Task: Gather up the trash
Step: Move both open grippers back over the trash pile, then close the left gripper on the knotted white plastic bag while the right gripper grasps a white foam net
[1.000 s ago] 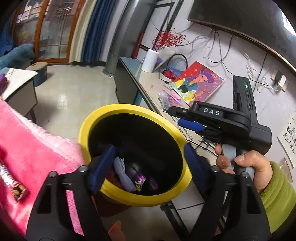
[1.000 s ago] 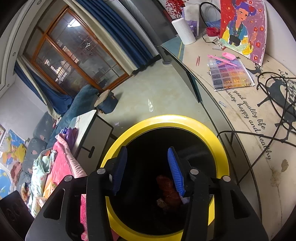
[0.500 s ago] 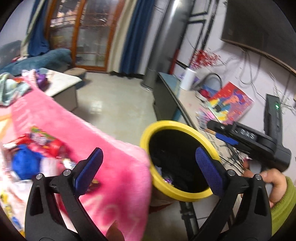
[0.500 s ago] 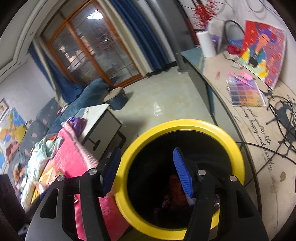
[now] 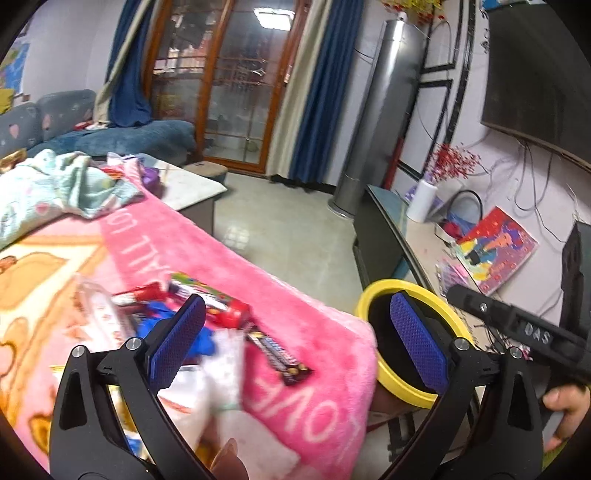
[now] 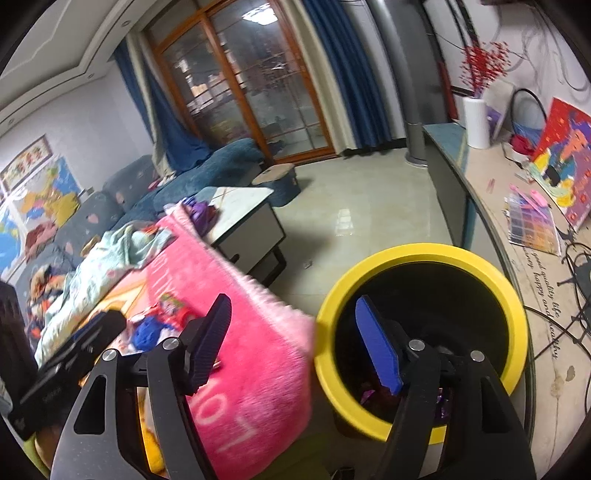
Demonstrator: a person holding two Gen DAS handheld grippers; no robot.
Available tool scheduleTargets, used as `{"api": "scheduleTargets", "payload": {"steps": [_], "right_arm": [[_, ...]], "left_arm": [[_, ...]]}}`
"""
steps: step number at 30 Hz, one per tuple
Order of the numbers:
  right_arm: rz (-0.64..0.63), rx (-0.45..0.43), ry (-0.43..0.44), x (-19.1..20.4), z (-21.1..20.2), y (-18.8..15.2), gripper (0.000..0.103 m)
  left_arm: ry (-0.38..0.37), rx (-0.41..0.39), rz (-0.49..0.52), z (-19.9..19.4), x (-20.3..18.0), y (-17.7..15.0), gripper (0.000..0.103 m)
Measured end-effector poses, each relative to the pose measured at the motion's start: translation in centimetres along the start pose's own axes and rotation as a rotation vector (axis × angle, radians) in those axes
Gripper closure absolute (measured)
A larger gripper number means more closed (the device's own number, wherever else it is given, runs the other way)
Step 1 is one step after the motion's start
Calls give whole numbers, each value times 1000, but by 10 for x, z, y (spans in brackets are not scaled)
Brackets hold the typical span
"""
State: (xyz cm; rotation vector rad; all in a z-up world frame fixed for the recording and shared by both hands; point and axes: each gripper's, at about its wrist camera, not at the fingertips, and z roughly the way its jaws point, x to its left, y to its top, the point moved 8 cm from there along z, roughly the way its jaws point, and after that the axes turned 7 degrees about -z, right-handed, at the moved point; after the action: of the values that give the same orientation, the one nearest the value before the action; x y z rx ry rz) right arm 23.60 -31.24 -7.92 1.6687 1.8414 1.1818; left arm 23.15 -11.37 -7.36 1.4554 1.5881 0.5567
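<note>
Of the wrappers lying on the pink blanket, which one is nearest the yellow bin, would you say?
The dark candy bar wrapper, lying alone toward the blanket's bin-side edge. The red wrapper and the blue one sit farther from the yellow bin.

Pale tiled floor (image 6: 354, 206), glossy. Wood-framed glazed doors (image 5: 225, 92) at far wall, blue curtains (image 5: 321, 92) beside. Blue sofa (image 6: 207, 170) left. Low white-topped table (image 6: 243, 206) centre. Ceiling light (image 6: 258, 14) lit. Dark TV (image 5: 535, 74) on right wall.
</note>
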Motion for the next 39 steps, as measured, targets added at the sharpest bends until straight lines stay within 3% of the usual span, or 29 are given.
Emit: {"api": "scheduleTargets", "payload": {"steps": [18,30,39], "right_arm": [[-271,85,145,116,8,-42,32],[-375,151,179,151,20,-71,29],[-419,220,194,162,43,-89,29]], "left_arm": [[90,-75,-110,-33,61,14,11],[174,-74,-200,-37,110,12,11],[212,-14,-320,-29,154,0,11]]}}
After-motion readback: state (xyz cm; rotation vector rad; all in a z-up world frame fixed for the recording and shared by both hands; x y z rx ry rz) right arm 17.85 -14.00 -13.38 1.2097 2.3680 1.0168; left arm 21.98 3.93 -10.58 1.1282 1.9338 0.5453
